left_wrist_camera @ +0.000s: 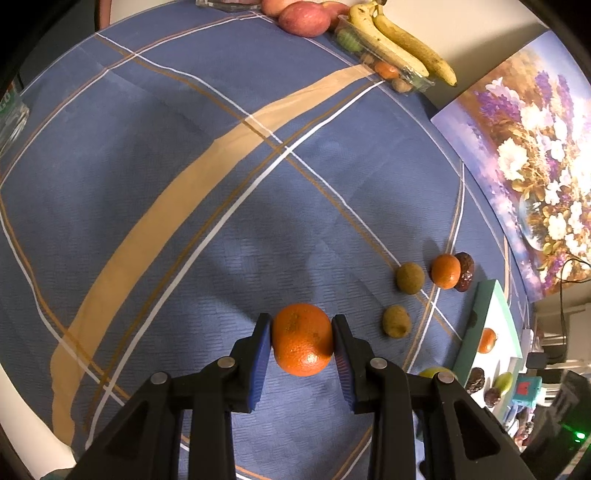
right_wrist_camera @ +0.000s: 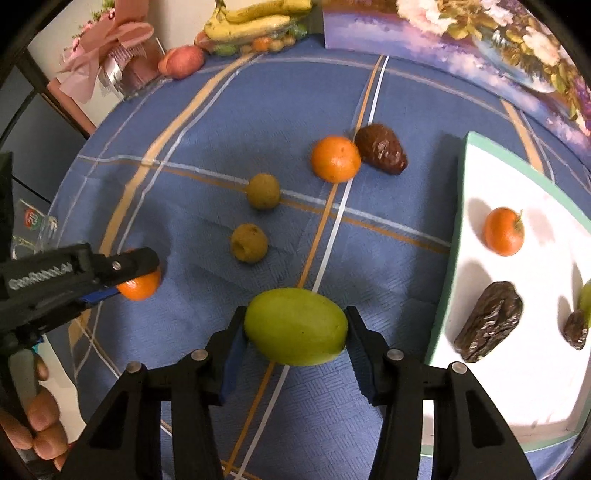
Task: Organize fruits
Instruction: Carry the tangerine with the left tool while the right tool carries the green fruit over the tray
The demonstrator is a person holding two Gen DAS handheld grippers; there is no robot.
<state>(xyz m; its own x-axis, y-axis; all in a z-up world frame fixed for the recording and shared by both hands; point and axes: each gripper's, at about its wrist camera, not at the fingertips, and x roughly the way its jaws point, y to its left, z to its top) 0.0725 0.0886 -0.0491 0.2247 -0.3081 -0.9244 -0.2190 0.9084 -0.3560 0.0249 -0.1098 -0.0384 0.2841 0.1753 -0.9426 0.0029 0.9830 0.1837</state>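
**Both grippers loaded; tray lies off the right gripper's right side**

Right gripper (right_wrist_camera: 295, 326) nearest the lens, clamped on green fruit (right_wrist_camera: 295, 326); pads touch both ends, so the fruit's long axis runs jaw to jaw, roughly across the view; jaws have just been closing on it.

Left gripper (left_wrist_camera: 302, 339) clamped on an orange (left_wrist_camera: 302, 339), pads flat on both sides; in the right wrist view it sits well left of the green fruit, low over the blue cloth (right_wrist_camera: 207, 122); person's fingers (right_wrist_camera: 44, 435) wrap its handle.

Landmark: white tray (right_wrist_camera: 452, 258), green-edged.
- on tray: small orange (right_wrist_camera: 503, 230), dark date (right_wrist_camera: 487, 321), second date (right_wrist_camera: 576, 328) at the far right edge beside something green, partly cut off
- left of tray, on cloth: loose orange (right_wrist_camera: 335, 158) touching a brown date (right_wrist_camera: 382, 147); two brown-green round fruits (right_wrist_camera: 263, 191), (right_wrist_camera: 249, 243) further left
- well beyond tray, at table edge: bananas (right_wrist_camera: 255, 22), apple (right_wrist_camera: 181, 61)

Key relation: tray rim is just beside the right gripper, to its right; left gripper is well apart from the tray with the right one between. Judgement: right hand goes first, short sideways carry over the rim; green fruit looks bound for the green item's spot; left must wait or pass around. Risk: smooth oval fruit held end to end could squirt out.
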